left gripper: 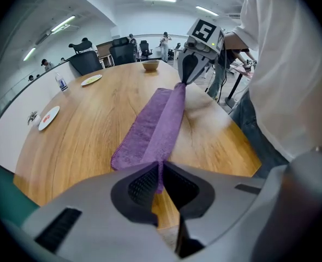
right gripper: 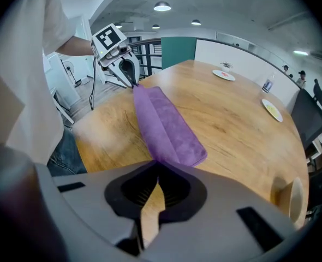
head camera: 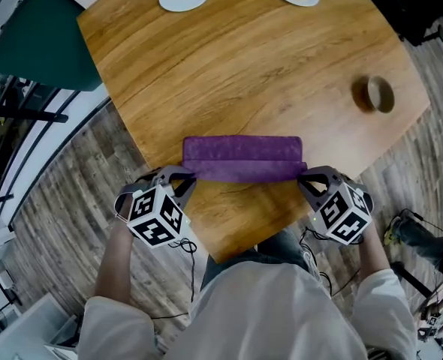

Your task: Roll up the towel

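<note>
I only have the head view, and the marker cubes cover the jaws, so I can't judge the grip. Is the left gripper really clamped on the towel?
Observer: Yes. The left gripper is shut on the near edge of the purple towel.
Operator: And the other one?
Observer: The right gripper is shut on the same edge, at its other end.
Operator: Anything at the table's far edge that my view cuts off?
Observer: A small bottle stands there, beside a plate.

I can read no words, numbers or brand names anywhere. The marker cube point(head camera: 155, 214) on my left gripper point(head camera: 187, 177) and the one on my right gripper point(head camera: 305, 177) bear only black-and-white square patterns.
</note>
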Tool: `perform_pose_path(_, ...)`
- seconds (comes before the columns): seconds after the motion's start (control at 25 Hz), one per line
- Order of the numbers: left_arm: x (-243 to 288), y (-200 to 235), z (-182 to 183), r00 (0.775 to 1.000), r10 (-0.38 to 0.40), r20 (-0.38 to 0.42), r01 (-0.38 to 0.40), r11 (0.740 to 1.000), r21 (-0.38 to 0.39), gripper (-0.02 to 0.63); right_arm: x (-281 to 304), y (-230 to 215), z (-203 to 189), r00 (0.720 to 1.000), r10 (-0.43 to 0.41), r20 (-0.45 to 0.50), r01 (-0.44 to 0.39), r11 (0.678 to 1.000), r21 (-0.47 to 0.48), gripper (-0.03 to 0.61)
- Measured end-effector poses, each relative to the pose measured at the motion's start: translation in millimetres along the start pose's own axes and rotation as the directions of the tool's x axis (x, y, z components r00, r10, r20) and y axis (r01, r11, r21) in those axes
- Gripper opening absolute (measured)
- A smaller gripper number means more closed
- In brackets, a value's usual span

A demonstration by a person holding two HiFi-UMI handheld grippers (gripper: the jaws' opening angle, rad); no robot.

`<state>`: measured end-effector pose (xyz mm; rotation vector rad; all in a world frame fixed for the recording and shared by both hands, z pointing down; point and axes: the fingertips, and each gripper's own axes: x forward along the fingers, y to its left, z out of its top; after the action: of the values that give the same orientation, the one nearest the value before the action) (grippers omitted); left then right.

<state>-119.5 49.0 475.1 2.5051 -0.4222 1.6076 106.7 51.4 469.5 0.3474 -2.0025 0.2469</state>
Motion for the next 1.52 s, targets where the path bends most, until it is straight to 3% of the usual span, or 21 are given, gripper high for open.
perform_pose_path(0.32,-2,39,12,1.000,0.012,-0.005,-0.012,0.999,-0.040,0.031,-2,-36,16,1.000,0.002,0.014,-0.002,1.000,0.017,0.014)
perform_pose_path(0.6,11,67,14,0.998,0.030,-0.056,-0.035,0.995,-0.092,0.031,11,-67,21,1.000,-0.013,0.028,0.012,0.999,0.052,0.014)
perform_pose_path(1.16,32,84,9,0.992,0.040,-0.117,-0.056,0.989,-0.138,0.032,35,-89,18,0.999,-0.032,0.021,0.030,0.996,0.087,0.015)
perform_pose_path(1.36,33,85,10,0.991,0.066,-0.119,-0.080,0.990,-0.118,0.034,37,-89,20,0.999,-0.038,0.037,0.034,0.995,0.097,0.017)
perform_pose_path(1.52,34,86,8,0.993,0.075,-0.093,-0.089,0.984,-0.156,0.045,38,-89,19,0.998,-0.052,0.039,0.048,0.994,0.101,0.023)
